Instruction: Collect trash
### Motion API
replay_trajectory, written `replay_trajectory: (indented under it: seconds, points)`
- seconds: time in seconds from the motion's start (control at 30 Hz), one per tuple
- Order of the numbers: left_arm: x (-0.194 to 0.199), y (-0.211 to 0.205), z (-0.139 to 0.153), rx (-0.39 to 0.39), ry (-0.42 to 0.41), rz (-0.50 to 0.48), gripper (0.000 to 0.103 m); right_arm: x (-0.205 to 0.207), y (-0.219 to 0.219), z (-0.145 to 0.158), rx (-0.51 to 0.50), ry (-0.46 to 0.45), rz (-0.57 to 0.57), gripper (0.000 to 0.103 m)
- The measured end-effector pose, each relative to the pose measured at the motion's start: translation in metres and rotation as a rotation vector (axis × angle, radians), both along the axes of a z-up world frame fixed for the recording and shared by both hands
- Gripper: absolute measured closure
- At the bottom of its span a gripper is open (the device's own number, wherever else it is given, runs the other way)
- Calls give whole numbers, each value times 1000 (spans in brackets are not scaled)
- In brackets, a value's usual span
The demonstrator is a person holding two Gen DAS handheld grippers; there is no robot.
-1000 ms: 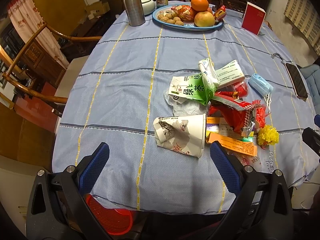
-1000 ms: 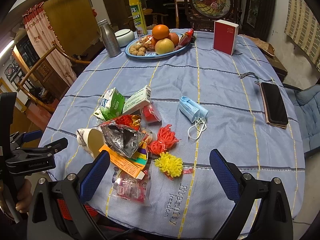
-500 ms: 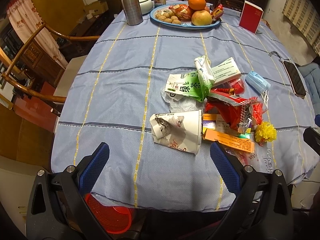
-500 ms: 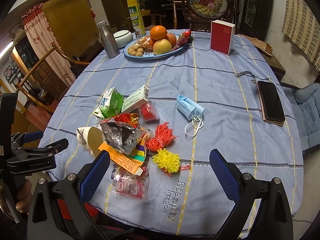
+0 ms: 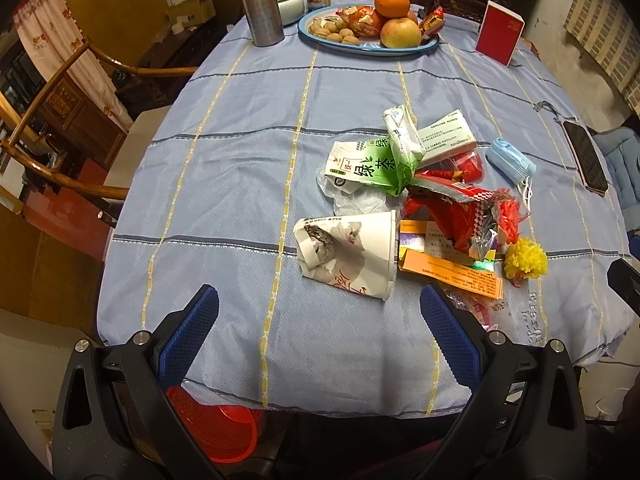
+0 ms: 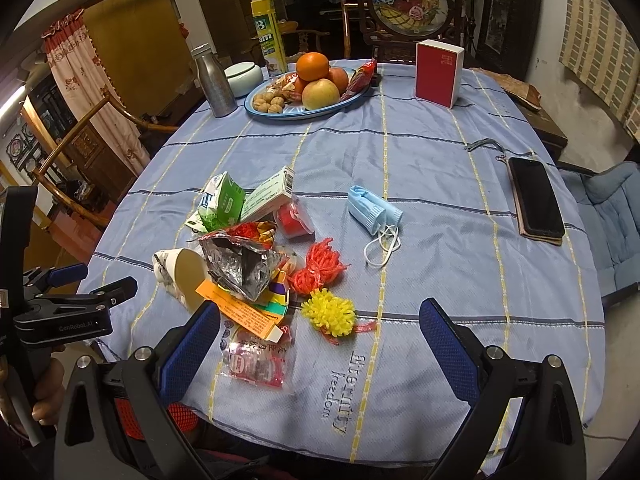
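A pile of trash lies on the blue tablecloth: a crushed paper cup (image 5: 352,254) (image 6: 182,276), a green tea carton (image 5: 370,166) (image 6: 222,202), a foil snack bag (image 6: 240,266), an orange leaflet (image 5: 452,272), a yellow pompom (image 6: 330,314) and a blue face mask (image 6: 372,212). My left gripper (image 5: 318,330) is open and empty near the table's front edge, just short of the cup. My right gripper (image 6: 318,342) is open and empty, near the pompom. A red mesh bin (image 5: 212,426) sits below the table edge.
A fruit plate (image 6: 304,110), a steel bottle (image 6: 214,82), a red box (image 6: 438,74) and a spray can (image 6: 268,36) stand at the far side. A phone (image 6: 536,202) lies at the right. Wooden chairs (image 5: 60,120) stand at the left.
Both grippers have drawn back a little from the table, so the trash looks slightly farther away. Nothing on the table has moved.
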State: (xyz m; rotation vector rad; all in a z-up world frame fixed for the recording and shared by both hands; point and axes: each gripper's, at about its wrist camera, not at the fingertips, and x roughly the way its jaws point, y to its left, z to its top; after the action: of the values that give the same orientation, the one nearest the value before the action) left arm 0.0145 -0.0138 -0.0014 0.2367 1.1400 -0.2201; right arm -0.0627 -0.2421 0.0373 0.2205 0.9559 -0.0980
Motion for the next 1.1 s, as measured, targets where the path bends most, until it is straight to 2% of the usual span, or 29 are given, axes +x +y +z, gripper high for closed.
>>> replay_trajectory:
  seconds: [0.37, 0.5, 0.73, 0.87, 0.97, 1.1]
  points:
    - [14, 20, -13, -60, 69, 53, 7, -15, -10, -7, 7, 27, -62, 6]
    - [21, 14, -16, -89, 93, 23, 7, -22, -16, -11, 14, 40, -102, 6]
    - [42, -13, -38, -79, 147, -51, 7, -40, -27, -17, 11, 68, -198, 6]
    - [56, -19, -54, -18, 148, -75, 7, -51, -36, -20, 22, 80, -272, 6]
    - [58, -10, -59, 12, 145, -73, 7, -51, -33, -23, 29, 88, -283, 6]
    - [56, 27, -62, 35, 154, -30, 7, -39, -19, -22, 30, 80, -247, 6]
